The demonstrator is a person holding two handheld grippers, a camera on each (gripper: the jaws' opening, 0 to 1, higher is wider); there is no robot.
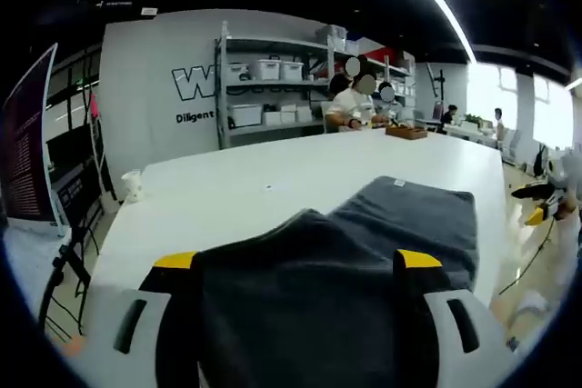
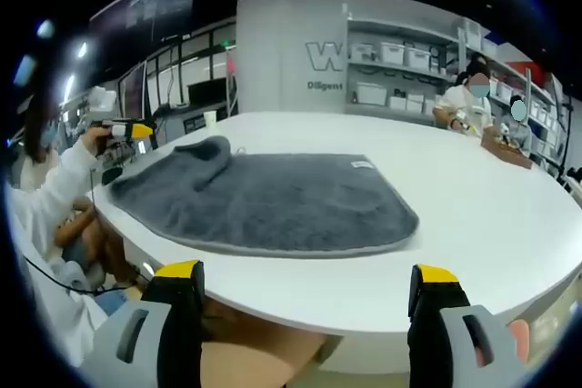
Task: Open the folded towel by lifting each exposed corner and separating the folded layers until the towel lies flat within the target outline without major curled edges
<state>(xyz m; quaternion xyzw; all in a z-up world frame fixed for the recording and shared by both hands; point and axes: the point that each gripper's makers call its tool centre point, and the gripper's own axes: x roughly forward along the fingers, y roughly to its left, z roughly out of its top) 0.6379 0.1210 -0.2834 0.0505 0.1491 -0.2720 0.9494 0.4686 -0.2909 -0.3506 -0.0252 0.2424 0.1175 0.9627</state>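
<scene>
Left gripper view: grey towel (image 1: 364,261) draped up over the gap between the left tongs (image 1: 300,261), hiding the inner faces of the jaws; only the yellow tips and grey outer shells visible either side. Cannot tell whether clamped on the cloth or just under it. Rest of towel runs away across the white desk (image 1: 227,188), small light label near its far edge, unreadable.

Right gripper view: right tongs (image 2: 305,283) spread wide, nothing between the jaws, sitting off the near desk edge (image 2: 300,297). Towel (image 2: 273,197) mostly flat on the desk, left end humped up and lifted towards the left tongs (image 2: 136,131), held by a hand (image 2: 95,140) in a white sleeve. Label tab (image 2: 362,164) at far edge, text too small to read.

Wall lettering (image 2: 323,56) cut off by the shelf rack (image 2: 400,70): large "W" plus small line starting "Diligent", remainder hidden. Bins on the shelves, labels not legible. Seated people (image 2: 464,102) at the far end of the desk, faces patched. Dark banner (image 1: 27,147) at left of left gripper view, print unreadable. Small white cup (image 1: 133,184) near far desk corner.
</scene>
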